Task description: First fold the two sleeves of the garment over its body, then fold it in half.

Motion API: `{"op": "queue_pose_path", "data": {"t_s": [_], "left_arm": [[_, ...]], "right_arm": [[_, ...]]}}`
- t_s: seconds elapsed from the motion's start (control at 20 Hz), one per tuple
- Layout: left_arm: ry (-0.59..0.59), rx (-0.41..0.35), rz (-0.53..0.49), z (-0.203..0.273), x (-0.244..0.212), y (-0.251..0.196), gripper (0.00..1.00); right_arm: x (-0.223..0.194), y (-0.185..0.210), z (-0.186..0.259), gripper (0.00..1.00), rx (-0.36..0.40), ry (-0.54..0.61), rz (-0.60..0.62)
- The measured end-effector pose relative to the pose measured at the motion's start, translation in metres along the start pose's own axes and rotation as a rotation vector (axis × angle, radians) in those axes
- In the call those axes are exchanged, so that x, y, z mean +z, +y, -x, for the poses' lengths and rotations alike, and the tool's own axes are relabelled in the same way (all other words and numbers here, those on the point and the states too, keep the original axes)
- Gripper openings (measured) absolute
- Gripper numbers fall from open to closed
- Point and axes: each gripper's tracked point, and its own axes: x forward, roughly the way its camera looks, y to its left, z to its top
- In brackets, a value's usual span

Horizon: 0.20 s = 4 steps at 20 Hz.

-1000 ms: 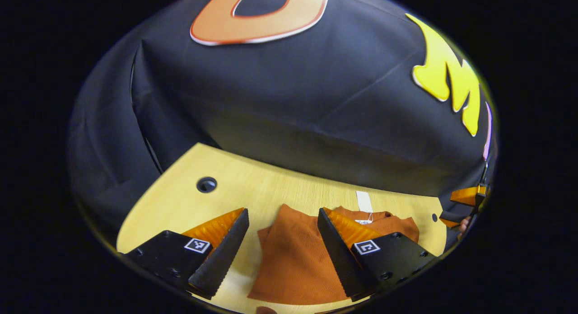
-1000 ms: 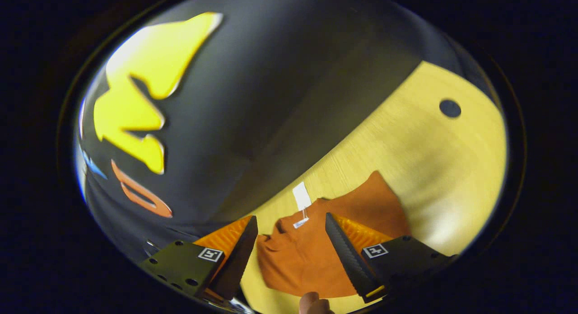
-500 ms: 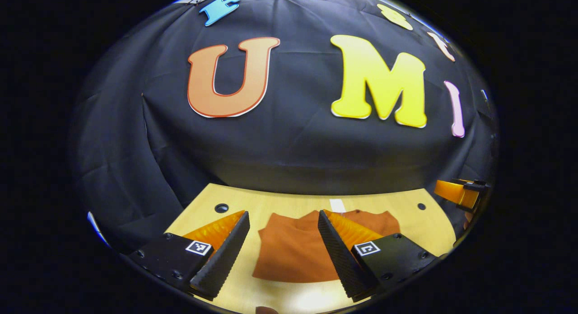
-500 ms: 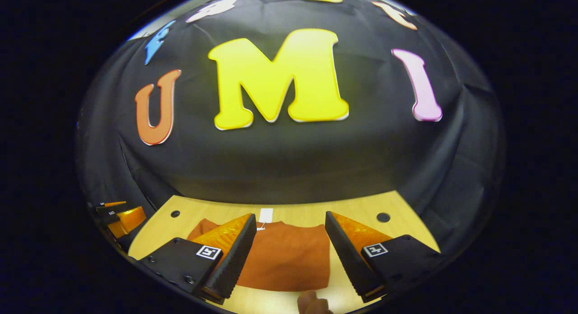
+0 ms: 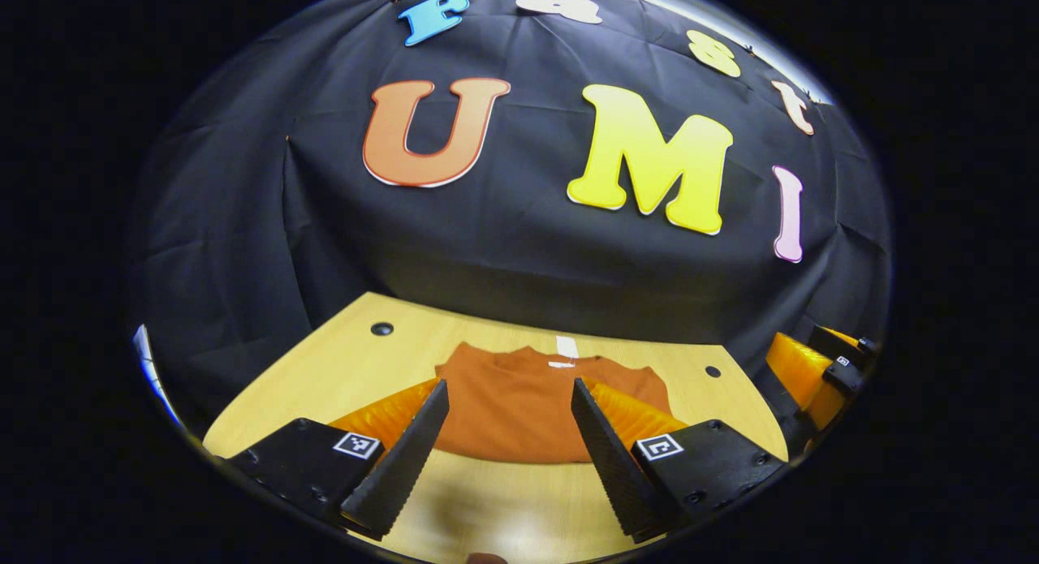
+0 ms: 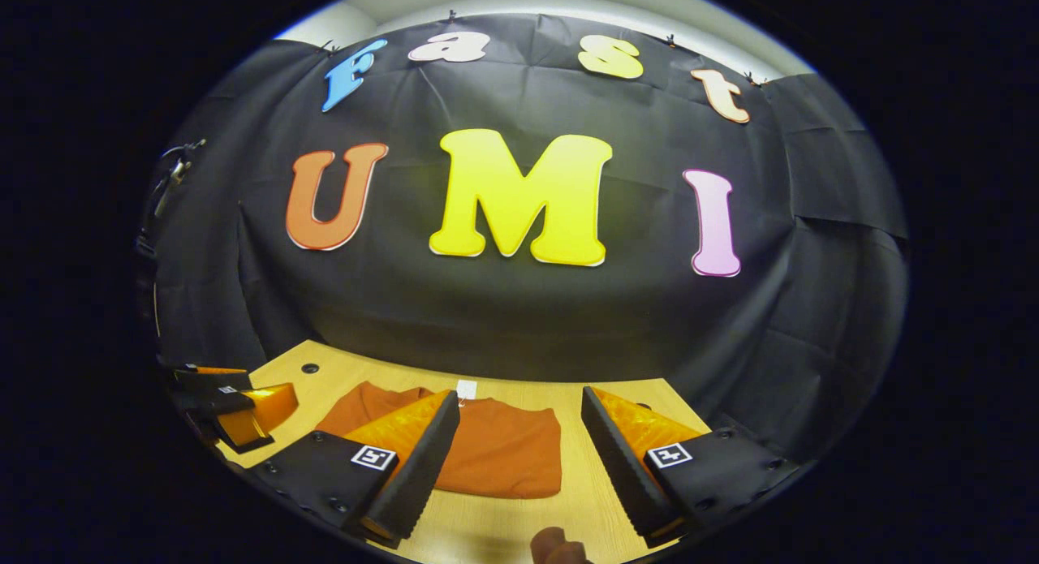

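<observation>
Two tools are in view, both with jaws spread wide and gripping nothing. In the left gripper view, the left tool (image 5: 509, 446) sits at the lower centre of the frame above the table (image 5: 325, 377); the garment (image 5: 519, 402), folded into a compact orange block, lies flat on the table at lower centre, a white tag (image 5: 566, 347) at its far edge. In the right gripper view, the right tool (image 6: 519, 458) occupies the lower centre, the garment (image 6: 503, 446) just left of centre, the left tool (image 6: 231, 406) at lower left.
</observation>
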Motion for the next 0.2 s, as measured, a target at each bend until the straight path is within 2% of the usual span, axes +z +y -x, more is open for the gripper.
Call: {"op": "queue_pose_path", "data": {"t_s": [0.2], "left_arm": [[-0.036,-0.010,-0.035,0.0119,-0.0004,-0.0099,0.99]], "right_arm": [[-0.0064,-0.0028,0.0115,0.95,-0.004,0.012,0.011]]}}
